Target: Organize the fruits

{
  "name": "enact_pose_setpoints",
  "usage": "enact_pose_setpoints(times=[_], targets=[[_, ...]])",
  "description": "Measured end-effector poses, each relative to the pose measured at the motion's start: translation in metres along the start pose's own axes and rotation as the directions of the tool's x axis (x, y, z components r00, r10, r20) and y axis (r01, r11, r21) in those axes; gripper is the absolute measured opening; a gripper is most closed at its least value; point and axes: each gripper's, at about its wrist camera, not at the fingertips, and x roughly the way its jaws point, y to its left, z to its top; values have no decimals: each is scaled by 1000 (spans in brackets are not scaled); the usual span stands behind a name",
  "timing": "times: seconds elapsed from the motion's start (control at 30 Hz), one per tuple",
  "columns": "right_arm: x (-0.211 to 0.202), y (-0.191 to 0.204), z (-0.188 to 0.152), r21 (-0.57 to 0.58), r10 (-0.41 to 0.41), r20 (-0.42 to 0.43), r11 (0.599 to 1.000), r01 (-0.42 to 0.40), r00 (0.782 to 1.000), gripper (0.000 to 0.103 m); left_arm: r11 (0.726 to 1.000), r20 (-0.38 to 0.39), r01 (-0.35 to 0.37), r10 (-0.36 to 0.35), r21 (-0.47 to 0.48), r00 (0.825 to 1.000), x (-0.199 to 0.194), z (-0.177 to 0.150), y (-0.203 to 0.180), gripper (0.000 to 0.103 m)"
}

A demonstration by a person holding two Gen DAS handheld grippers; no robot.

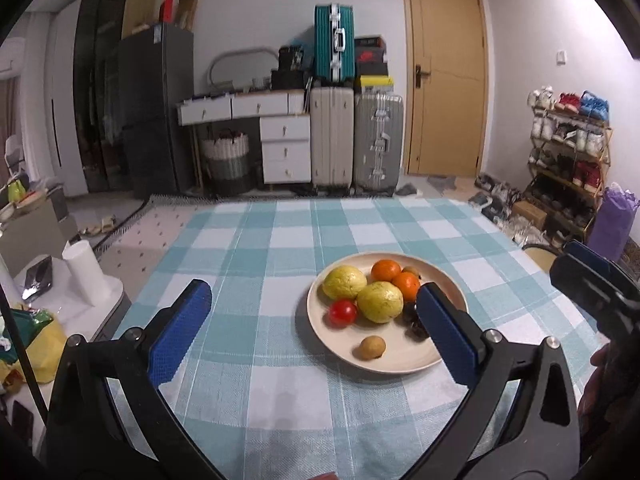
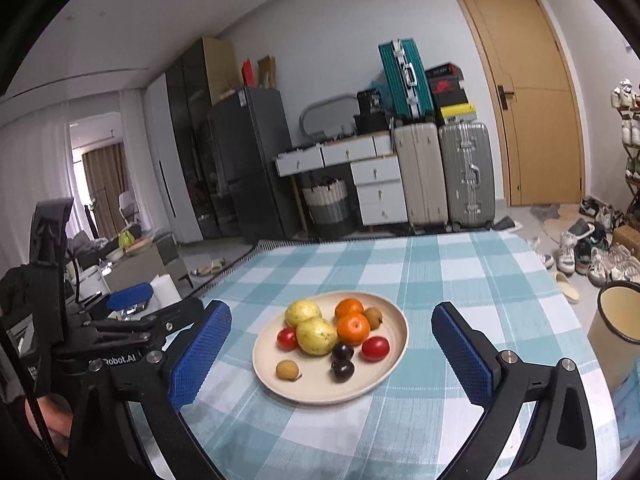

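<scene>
The round cream plate (image 2: 394,354) sat in the middle of the surface (image 2: 460,272) on a soft checked cloth, well away from every edge. Smooth round fruits (image 2: 316,336) lay on it. The left tool (image 1: 316,332) and right tool (image 2: 332,360) were both wide and held nothing

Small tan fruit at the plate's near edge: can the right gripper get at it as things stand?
Probably yes. The right gripper is open and empty, and the small tan fruit sits alone on the plate, clear of the others.
</scene>
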Motion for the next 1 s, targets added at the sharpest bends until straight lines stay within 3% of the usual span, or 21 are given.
enact_pose_setpoints(times=[0.17,0.57,1.0], targets=[[-4,1,-7,-13,-17,57,1000,17,998,103,999,45,3,-1,-50,999,1,-10,11,102],[-2,5,-27,-85,-43,59,995,48,997,103,998,86,-50,52,-26,995,13,-36,17,102],[9,11,-43,-173,-75,29,982,79,997,103,998,105,-33,38,-48,994,28,-50,23,102]])
